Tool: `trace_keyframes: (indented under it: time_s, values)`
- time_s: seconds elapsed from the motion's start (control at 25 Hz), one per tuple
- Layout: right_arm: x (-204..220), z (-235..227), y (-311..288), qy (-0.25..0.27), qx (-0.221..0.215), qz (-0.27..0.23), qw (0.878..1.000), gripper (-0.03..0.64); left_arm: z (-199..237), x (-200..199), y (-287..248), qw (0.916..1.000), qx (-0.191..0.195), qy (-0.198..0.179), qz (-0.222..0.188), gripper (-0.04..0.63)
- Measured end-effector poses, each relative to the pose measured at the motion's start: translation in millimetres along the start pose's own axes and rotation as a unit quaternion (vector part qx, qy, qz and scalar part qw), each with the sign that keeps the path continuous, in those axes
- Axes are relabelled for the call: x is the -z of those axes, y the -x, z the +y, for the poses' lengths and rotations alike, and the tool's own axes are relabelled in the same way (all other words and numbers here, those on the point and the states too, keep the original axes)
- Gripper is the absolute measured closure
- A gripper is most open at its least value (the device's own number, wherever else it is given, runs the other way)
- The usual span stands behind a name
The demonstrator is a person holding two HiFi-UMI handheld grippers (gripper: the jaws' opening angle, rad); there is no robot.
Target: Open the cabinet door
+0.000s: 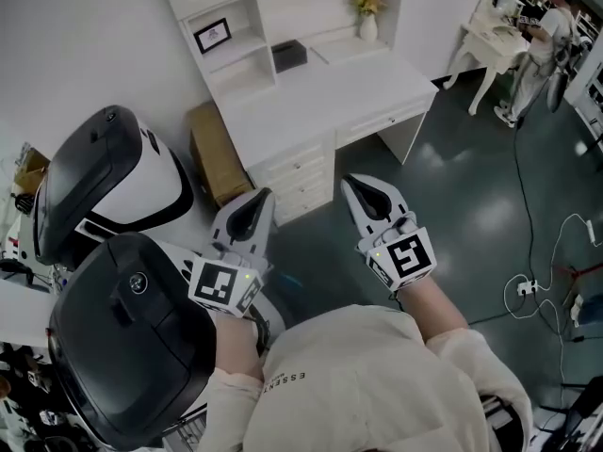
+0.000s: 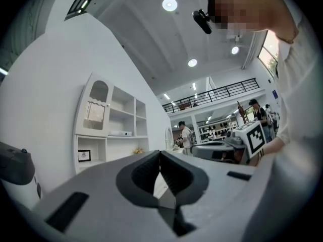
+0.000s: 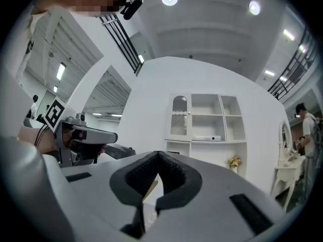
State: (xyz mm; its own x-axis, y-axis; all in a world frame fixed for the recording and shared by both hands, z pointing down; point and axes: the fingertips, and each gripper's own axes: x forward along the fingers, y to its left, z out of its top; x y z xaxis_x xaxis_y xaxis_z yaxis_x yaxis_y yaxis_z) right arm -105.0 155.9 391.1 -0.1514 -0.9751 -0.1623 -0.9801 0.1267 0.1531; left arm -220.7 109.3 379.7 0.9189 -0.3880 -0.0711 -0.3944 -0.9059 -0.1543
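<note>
A white desk with a shelf hutch stands against the wall ahead. The hutch's upper left compartment has an arched cabinet door, also seen as the door; it is closed. My left gripper and right gripper are held side by side over the dark floor, well short of the desk. Both point toward it. In the left gripper view the left gripper has its jaws together with nothing between them. The right gripper is likewise shut and empty.
Two black-and-white domed machines crowd the left side. A cardboard box leans beside the desk drawers. On the desk sit a picture frame, a black box and a flower vase. A person stands by a white table; cables lie at right.
</note>
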Motion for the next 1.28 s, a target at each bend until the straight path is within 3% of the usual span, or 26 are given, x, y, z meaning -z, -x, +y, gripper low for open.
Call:
trace_keyframes:
  time_s: [0.24, 0.28, 0.32, 0.36, 0.48, 0.84, 1.28]
  values:
    - [-5, -7, -1, -0.015, 0.006, -0.023, 1.000, 0.601, 14, 3, -1, 0.9993, -0.024, 0.026, -0.014, 0.592]
    - [-5, -9, -2, -0.013, 0.008, -0.024, 1.000, 0.601, 16, 2, -3, 0.9994, -0.024, 0.020, -0.015, 0.558]
    - [-6, -11, -4, -0.010, 0.010, -0.023, 1.000, 0.601, 18, 0, -7, 0.9996, -0.024, 0.006, -0.012, 0.405]
    - [-6, -12, -6, -0.007, 0.012, -0.023, 1.000, 0.601, 21, -1, -10, 0.9996, -0.024, -0.013, -0.005, 0.302]
    - [-7, -14, -14, -0.002, 0.013, -0.023, 1.000, 0.601, 29, -7, -20, 0.9986, -0.026, -0.045, 0.006, 0.299]
    - [8, -34, -55, -0.001, -0.005, -0.009, 1.000, 0.601, 53, 9, -43, 0.9987, -0.030, -0.036, 0.020, 0.299]
    - [40, -133, -134, -0.028, -0.113, -0.030, 0.993, 0.601, 84, 27, -145, 0.9895, -0.133, -0.039, 0.041, 0.301]
